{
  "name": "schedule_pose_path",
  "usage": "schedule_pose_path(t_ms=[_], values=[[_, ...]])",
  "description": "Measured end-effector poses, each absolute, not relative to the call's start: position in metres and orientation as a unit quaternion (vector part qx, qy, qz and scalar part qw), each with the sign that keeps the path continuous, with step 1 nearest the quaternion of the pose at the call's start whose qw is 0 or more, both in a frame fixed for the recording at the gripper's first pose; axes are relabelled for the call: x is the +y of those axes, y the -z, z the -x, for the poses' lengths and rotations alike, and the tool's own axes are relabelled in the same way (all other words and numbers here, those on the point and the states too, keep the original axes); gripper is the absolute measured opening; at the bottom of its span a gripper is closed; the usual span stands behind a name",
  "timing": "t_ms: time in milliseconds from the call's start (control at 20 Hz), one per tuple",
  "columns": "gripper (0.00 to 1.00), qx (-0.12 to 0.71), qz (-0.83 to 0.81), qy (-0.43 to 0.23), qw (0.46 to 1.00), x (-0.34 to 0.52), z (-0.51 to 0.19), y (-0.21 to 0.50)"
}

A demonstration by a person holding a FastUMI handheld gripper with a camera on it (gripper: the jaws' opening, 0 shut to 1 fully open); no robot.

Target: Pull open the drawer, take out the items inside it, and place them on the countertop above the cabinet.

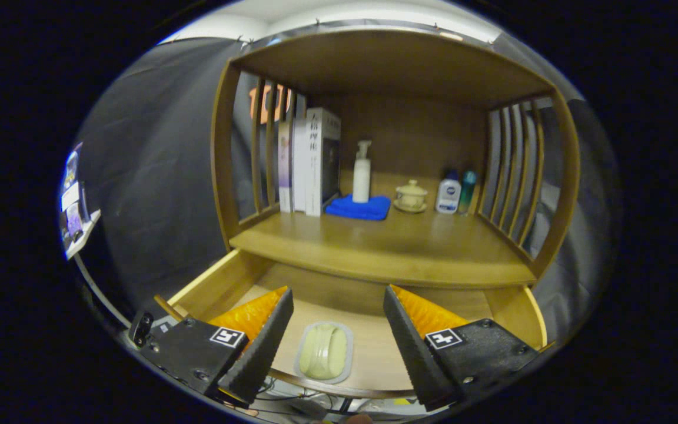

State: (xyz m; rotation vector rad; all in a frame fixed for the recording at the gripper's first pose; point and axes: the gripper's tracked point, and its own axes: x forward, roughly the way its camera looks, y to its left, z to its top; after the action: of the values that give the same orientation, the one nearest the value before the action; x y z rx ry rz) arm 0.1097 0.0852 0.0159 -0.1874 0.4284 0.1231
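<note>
We look forward along the gripper, whose two fingers stand wide apart and hold nothing. Below and between them lies a pale green, oval item in a clear wrapper, resting on the floor of the open wooden drawer near its front edge — neither finger touches it. The drawer is pulled out toward us from under the countertop of a wooden cabinet with slatted sides.

On the countertop, at the far back, we see a row of things. At the left stand upright books. Just right of them a white pump bottle stands on a folded blue cloth. Further right sits a small cream lidded cup on a saucer, then a white bottle with a blue cap, and just beside it a slim teal bottle. The near part of the countertop is bare wood.
</note>
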Motion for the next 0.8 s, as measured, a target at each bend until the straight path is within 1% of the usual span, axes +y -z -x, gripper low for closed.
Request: schedule_pose_path(t_ms=[150, 250, 350, 550, 800], values=[[0.97, 0.300, 0.084, -0.066, 0.948, 0.094, -0.119, 0.019], [0.96, 0.343, 0.072, -0.062, 0.935, 0.094, -0.122, 0.042], [0.96, 0.369, 0.061, -0.054, 0.926, 0.092, -0.124, 0.057], [0.91, 0.396, 0.041, -0.048, 0.916, 0.091, -0.127, 0.074], [0.89, 0.425, 0.035, -0.042, 0.904, 0.088, -0.127, 0.092]])
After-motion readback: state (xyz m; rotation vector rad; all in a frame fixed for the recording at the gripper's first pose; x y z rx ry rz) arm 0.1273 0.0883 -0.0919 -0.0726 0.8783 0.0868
